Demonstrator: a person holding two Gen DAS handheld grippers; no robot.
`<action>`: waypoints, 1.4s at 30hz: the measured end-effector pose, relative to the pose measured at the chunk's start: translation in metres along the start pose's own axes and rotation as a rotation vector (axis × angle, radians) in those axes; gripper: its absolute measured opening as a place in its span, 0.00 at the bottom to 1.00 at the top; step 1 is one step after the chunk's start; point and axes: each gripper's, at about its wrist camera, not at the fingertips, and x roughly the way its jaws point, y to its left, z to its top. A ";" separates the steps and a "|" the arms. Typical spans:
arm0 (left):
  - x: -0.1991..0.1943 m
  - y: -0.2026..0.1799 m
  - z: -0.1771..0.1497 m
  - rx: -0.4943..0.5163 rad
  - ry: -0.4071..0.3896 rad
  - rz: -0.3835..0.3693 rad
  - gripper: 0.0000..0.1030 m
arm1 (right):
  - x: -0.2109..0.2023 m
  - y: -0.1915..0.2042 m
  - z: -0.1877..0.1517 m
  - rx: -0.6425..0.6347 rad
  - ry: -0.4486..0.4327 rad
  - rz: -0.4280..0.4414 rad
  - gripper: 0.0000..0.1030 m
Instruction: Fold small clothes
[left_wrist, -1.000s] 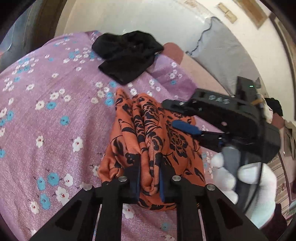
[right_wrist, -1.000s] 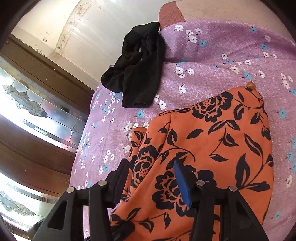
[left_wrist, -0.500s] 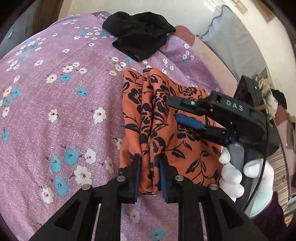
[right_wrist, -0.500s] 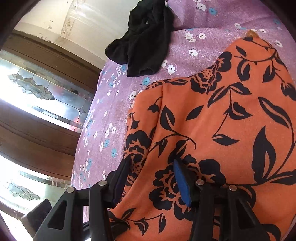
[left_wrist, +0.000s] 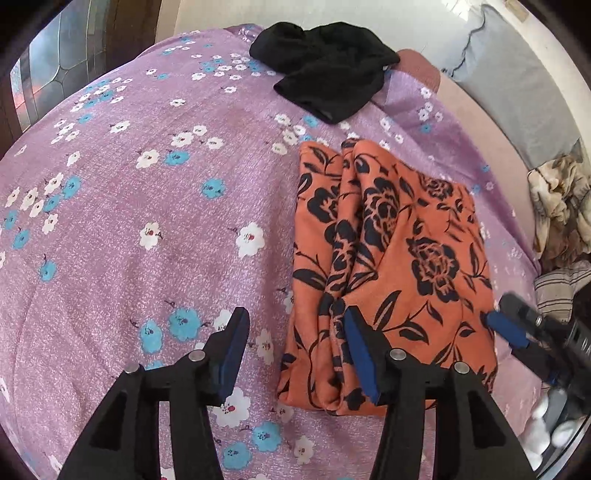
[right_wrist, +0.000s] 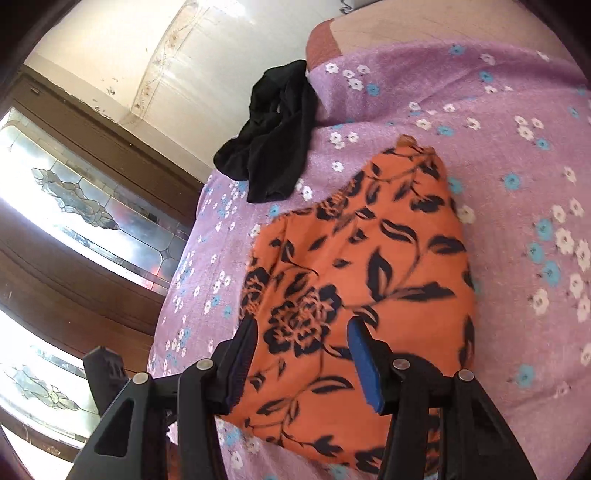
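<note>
Left gripper (left_wrist: 295, 332): jaws spread wide, nothing between them. One blue-padded finger sits over the bedsheet at lower centre of the left wrist view, the other over the near left edge of the orange cloth. Can't tell if it touches.

Right gripper (right_wrist: 301, 345): also spread apart, not pinching anything. It hangs over the near part of the orange cloth, lower centre of the right wrist view. In the left wrist view it pokes in at the lower right edge, blue pad just at the cloth's right edge (left_wrist: 508, 330), with a white-gloved hand (left_wrist: 554, 421) behind it, blurry.

Orange floral cloth (left_wrist: 391, 266): folded into a rough rectangle, lying flat on the bed, right of centre in the left wrist view. A few lengthwise pleats run along its left side. Black flower and leaf print.

Black garment (left_wrist: 327, 68): crumpled heap at top centre, well apart from the orange one, near the far edge of the sheet.

Bedsheet (left_wrist: 147, 206): purple with white and blue flowers, covers most of both views.

Grey pillow (left_wrist: 517, 88): upper right of the left wrist view.

Other clothes (left_wrist: 559, 206): a beige crumpled pile at the right edge.

Glass-panelled door (right_wrist: 74, 206): left side of the right wrist view, brown frame.
</note>
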 end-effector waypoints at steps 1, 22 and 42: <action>0.001 0.000 0.000 -0.005 0.006 0.006 0.56 | 0.007 -0.013 -0.013 0.020 0.032 -0.024 0.52; 0.003 -0.006 0.006 0.012 -0.008 0.075 0.63 | 0.143 0.079 0.057 -0.173 0.104 -0.099 0.54; -0.001 -0.018 0.001 0.088 -0.065 0.173 0.66 | -0.037 -0.003 0.035 -0.023 -0.023 -0.077 0.59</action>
